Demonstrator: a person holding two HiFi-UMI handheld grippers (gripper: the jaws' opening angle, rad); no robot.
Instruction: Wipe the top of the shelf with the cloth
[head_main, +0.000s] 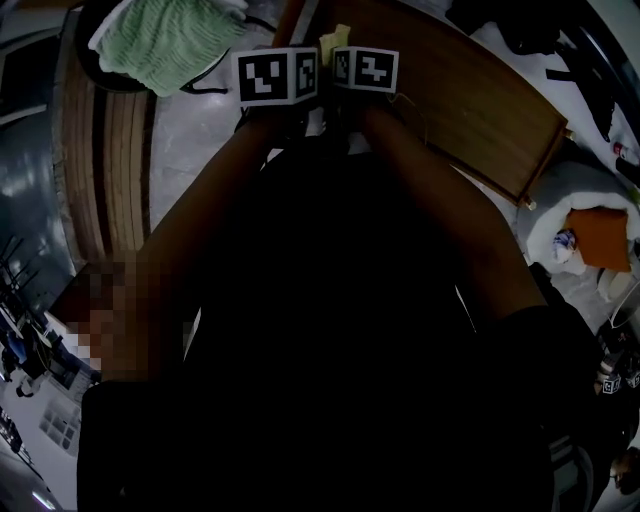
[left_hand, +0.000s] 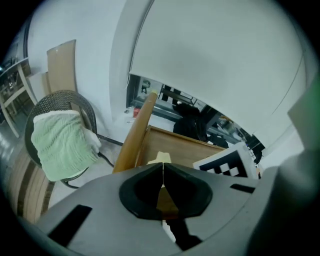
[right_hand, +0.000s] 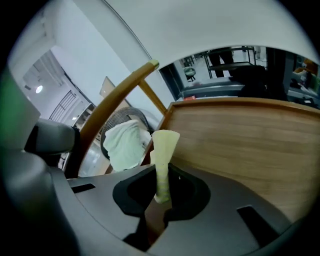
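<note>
the right gripper (right_hand: 161, 192) is clenched on the bunched pale cloth (right_hand: 165, 142) just above the wooden shelf top (right_hand: 240, 145), the left gripper (left_hand: 162, 170) pinched closed on nothing beside it, so i'd press the cloth flat and sweep evenly.

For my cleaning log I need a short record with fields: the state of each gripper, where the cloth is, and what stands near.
right gripper: jaws shut on pale yellow cloth strip, which stands upright
left gripper: jaws together, nothing seen between them
brown wooden shelf top: just beyond both grippers; cloth contact with it not shown
nearby: light green towel draped over dark mesh chair
</note>
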